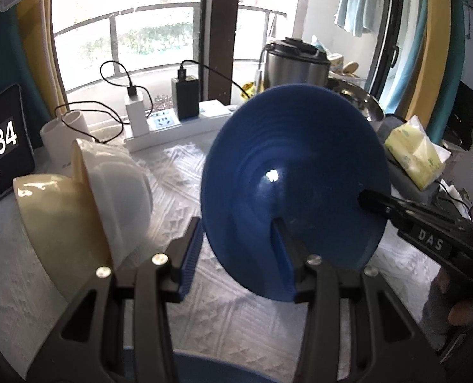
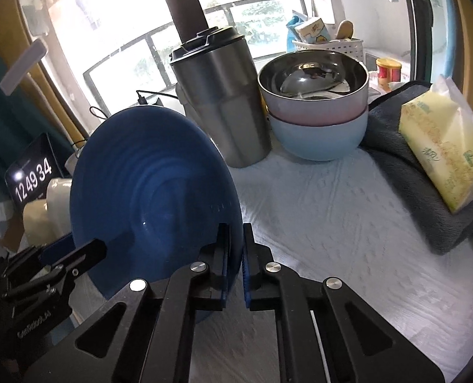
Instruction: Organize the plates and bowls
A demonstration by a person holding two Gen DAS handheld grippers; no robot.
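Note:
A blue plate (image 1: 293,178) stands on edge above the white tablecloth; it also shows in the right wrist view (image 2: 150,198). My right gripper (image 2: 235,258) is shut on its rim, and its finger shows in the left wrist view (image 1: 377,202). My left gripper (image 1: 238,252) is open, its two fingers straddling the plate's lower rim without pinching it. A cream bowl (image 1: 54,220) and a white bowl (image 1: 118,191) lean on their sides to the left. A pink bowl (image 2: 313,95) sits nested in a light blue bowl (image 2: 319,134) at the back.
A steel tumbler (image 2: 220,102) stands beside the nested bowls. A tissue pack (image 2: 444,153) lies on a grey towel (image 2: 405,172) at right. A power strip (image 1: 172,124) with chargers, a white cup (image 1: 64,134) and a clock screen (image 1: 0,150) line the back left. Another blue dish edge (image 1: 210,367) shows below.

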